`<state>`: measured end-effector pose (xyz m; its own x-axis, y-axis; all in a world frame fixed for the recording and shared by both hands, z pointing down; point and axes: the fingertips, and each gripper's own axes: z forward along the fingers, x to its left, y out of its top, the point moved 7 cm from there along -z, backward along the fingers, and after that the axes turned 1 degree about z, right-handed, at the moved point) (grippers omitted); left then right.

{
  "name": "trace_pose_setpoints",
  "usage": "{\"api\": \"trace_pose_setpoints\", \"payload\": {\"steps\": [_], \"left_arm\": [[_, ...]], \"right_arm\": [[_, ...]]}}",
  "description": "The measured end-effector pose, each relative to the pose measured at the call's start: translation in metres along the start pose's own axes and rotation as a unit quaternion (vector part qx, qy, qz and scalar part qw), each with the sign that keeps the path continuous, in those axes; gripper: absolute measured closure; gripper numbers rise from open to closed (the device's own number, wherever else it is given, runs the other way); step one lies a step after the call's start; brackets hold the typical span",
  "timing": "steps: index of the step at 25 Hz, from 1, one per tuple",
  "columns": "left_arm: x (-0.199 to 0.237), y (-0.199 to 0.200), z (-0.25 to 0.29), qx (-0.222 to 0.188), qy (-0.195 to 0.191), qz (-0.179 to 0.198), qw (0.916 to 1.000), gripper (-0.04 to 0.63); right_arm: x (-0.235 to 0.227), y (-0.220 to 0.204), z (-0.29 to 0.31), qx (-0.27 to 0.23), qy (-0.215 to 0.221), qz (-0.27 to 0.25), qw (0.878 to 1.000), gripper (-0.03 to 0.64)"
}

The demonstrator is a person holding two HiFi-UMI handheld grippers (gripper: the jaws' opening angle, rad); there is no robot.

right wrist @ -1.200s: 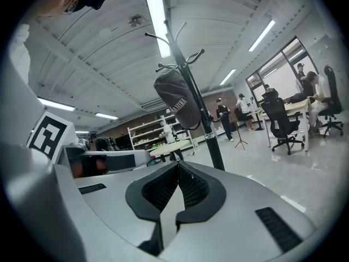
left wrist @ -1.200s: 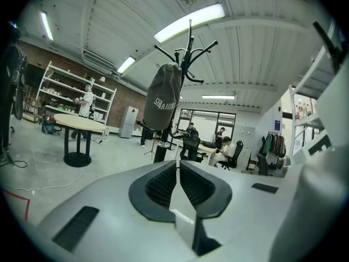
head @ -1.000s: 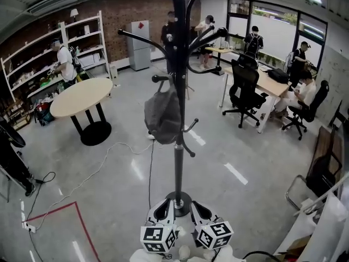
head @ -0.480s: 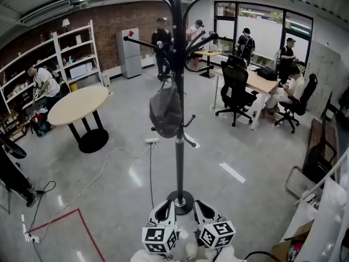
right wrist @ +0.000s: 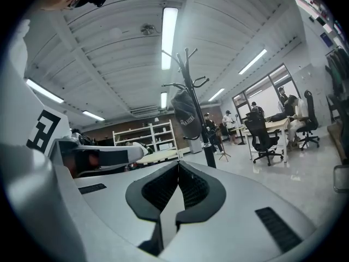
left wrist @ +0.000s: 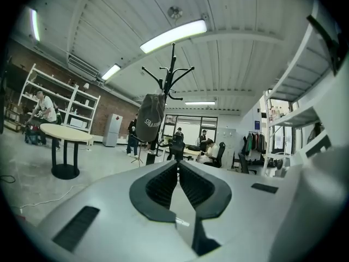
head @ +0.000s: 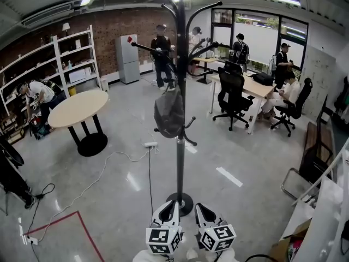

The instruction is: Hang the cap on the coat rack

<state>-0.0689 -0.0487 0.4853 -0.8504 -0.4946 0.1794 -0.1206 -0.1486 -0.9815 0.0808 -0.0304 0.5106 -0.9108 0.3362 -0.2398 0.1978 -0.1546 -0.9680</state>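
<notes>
The glossy grey floor (head: 109,201) carries the black coat rack (head: 180,146) on its round base, and a dark cap (head: 168,113) hangs from one hook. A white cable (head: 117,154) trails to a power strip (head: 150,144) near the rack. Red tape (head: 82,222) marks a corner at the left, and a round table (head: 76,108) stands well apart.
</notes>
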Motion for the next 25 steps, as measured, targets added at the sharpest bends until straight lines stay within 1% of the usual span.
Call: {"api": "trace_pose_setpoints", "payload": {"steps": [5,9,15,18,21,25], "left_arm": [[-0.001,-0.001,-0.006,-0.022,0.016,-0.014,0.9995,0.591],[-0.006,-0.003,-0.002,-0.017,0.018,-0.020,0.9995,0.592],[-0.021,-0.004,0.001,-0.020,0.020,-0.014,0.9995,0.592],[-0.019,-0.003,-0.001,-0.019,0.024,-0.011,0.9995,0.592],[-0.017,0.000,0.001,-0.020,0.024,-0.008,0.9995,0.592],[-0.018,0.000,0.005,-0.024,0.019,0.005,0.9995,0.592]], "right_arm": [[0.003,0.001,-0.008,0.000,0.005,-0.026,1.000,0.606],[0.002,0.006,-0.012,0.002,0.013,-0.034,0.999,0.606],[-0.008,0.006,-0.012,0.013,0.024,-0.040,0.999,0.606],[-0.005,0.013,-0.012,0.003,0.028,-0.057,0.998,0.606],[-0.004,0.019,-0.010,-0.007,0.031,-0.057,0.998,0.606],[-0.005,0.017,-0.008,-0.011,0.030,-0.060,0.998,0.606]]}}
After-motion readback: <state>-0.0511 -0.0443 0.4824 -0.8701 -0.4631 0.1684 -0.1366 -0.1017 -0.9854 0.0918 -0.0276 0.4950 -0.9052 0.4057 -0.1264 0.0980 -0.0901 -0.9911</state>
